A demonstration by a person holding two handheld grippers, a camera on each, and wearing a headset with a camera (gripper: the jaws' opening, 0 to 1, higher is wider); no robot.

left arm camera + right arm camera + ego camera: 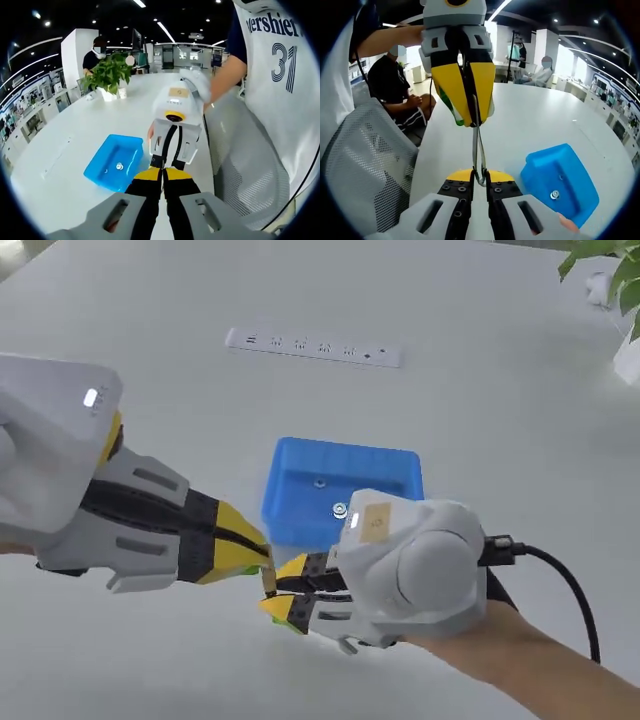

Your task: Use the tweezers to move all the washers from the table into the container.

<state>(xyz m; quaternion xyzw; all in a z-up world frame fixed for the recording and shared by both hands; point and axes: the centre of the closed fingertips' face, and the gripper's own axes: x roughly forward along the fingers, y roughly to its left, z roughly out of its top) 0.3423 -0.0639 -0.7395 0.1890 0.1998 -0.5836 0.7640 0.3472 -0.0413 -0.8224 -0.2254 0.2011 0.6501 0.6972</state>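
Thin metal tweezers [477,142] span the gap between my two grippers. My right gripper [479,179] is shut on their lower end. My left gripper [468,102], yellow-tipped, is shut on the upper end. In the head view the left gripper [255,552] and right gripper [285,598] meet tip to tip at the tweezers [270,580], just in front of the blue container [345,448]. Two washers [340,510] lie inside it. The left gripper view shows my shut left gripper [163,176], the container [100,162] and a washer [119,166]. The container [545,167] with a washer [554,194] sits to the right.
A white power strip [313,347] lies on the table beyond the container. A potted plant [610,270] stands at the far right corner. A mesh chair [365,165] is beside the table edge. People sit in the background.
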